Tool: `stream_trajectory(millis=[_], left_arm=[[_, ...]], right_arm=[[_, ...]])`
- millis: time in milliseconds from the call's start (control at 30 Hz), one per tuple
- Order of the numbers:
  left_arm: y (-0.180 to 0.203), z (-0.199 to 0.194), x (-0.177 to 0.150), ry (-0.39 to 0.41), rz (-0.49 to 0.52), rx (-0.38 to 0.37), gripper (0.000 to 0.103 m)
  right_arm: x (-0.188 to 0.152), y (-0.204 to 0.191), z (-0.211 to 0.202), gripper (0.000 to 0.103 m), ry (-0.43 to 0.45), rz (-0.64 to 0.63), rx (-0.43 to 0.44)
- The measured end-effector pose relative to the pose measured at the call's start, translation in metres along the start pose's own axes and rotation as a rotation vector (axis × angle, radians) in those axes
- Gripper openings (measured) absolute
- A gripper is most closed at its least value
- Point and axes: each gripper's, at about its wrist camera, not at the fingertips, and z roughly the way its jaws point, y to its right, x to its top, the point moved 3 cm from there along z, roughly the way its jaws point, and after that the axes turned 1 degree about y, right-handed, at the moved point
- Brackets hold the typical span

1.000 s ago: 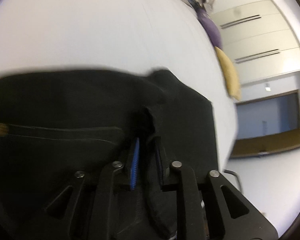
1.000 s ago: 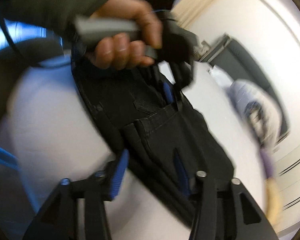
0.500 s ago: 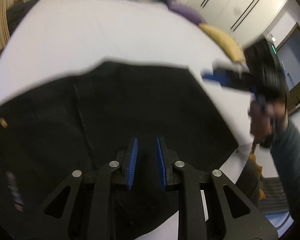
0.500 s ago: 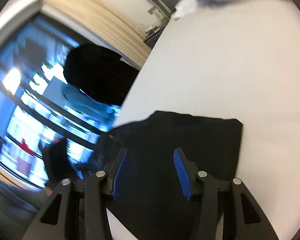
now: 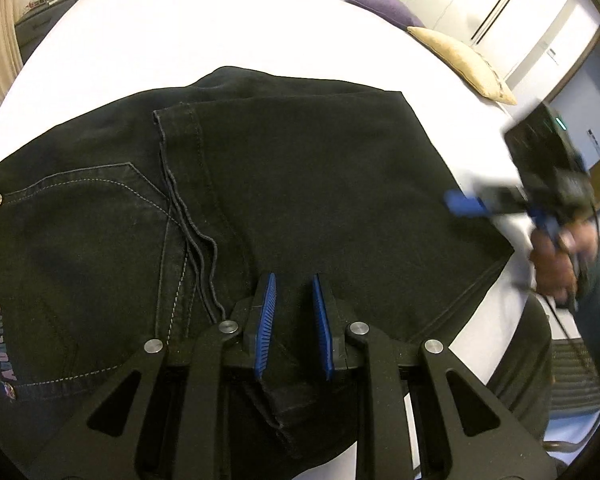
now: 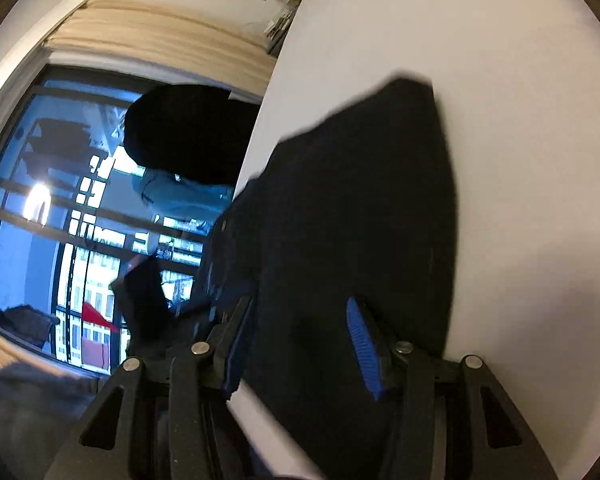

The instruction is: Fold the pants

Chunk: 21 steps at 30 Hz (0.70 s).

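Two folds already stack the black pants (image 5: 300, 184) near the front edge of the white bed (image 5: 180, 32). Our left gripper (image 5: 293, 320) hovers over them, pads narrowly apart, holding nothing. Our right gripper (image 6: 300, 344) hangs half open above the cloth. Next we should flatten the layers and square the edges.

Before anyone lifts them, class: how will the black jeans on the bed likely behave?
The black jeans would probably droop, since they lie in soft folded layers. Thick seams suggest some weight. On the smooth white bed they may slide if pushed.
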Motion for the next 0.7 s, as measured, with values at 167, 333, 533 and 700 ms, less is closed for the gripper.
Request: stream_trajectory(millis=[167,333,533,700], left_arm=[[0.002,-0.005,-0.009,0.003,-0.012,0.005,0.019],[0.001,-0.003,-0.003,0.003,-0.009,0.018,0.019],[0.003,-0.008,-0.001,0.004,-0.011,0.019,0.019],[0.002,-0.012,0.000,-0.001,-0.019,0.018,0.019]], right_arm=[[-0.053,-0.011,-0.021,0.053,0.074,0.008,-0.035],[-0.060,-0.046,-0.035,0.054,0.163,-0.043,-0.005],[-0.032,-0.062,-0.021,0.068,0.229,-0.047,0.016],[-0.029,-0.008,0.007,0.043,0.193,0.109,-0.240]])
